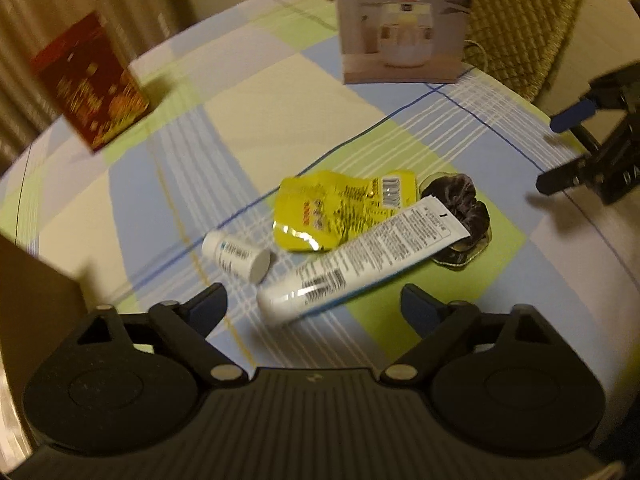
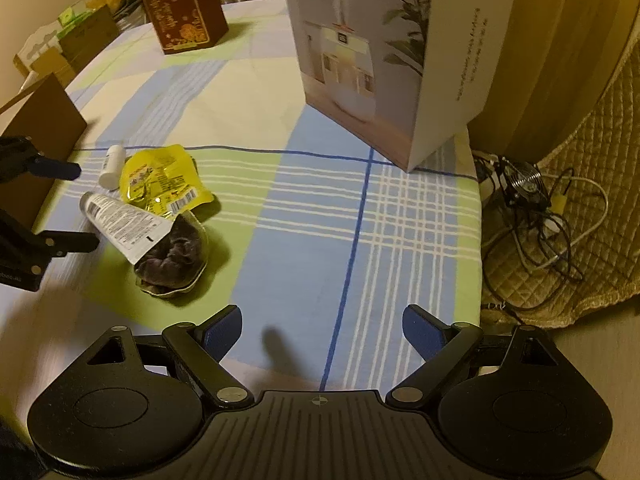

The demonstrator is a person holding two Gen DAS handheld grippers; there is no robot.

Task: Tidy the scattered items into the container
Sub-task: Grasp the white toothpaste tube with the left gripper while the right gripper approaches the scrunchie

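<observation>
A white tube (image 1: 360, 260) lies on the checked cloth, its cap end just ahead of my open, empty left gripper (image 1: 316, 308). Its flat end rests on a dark scrunchie in a clear packet (image 1: 464, 208). A yellow pouch (image 1: 336, 208) and a small white bottle (image 1: 236, 256) lie beside it. The brown cardboard box (image 1: 36, 312) stands at the left edge. In the right wrist view the tube (image 2: 120, 216), scrunchie (image 2: 172, 260), pouch (image 2: 160, 180) and bottle (image 2: 112, 166) lie far left of my open, empty right gripper (image 2: 320, 332). The left gripper (image 2: 76, 204) is at the tube's cap.
A tall humidifier box (image 2: 360, 48) stands at the back right. A red box (image 2: 184, 12) stands at the back left. The table edge drops off on the right, where cables and a small fan (image 2: 524, 184) lie on a quilted seat. The right gripper (image 1: 560, 152) shows at the far right of the left wrist view.
</observation>
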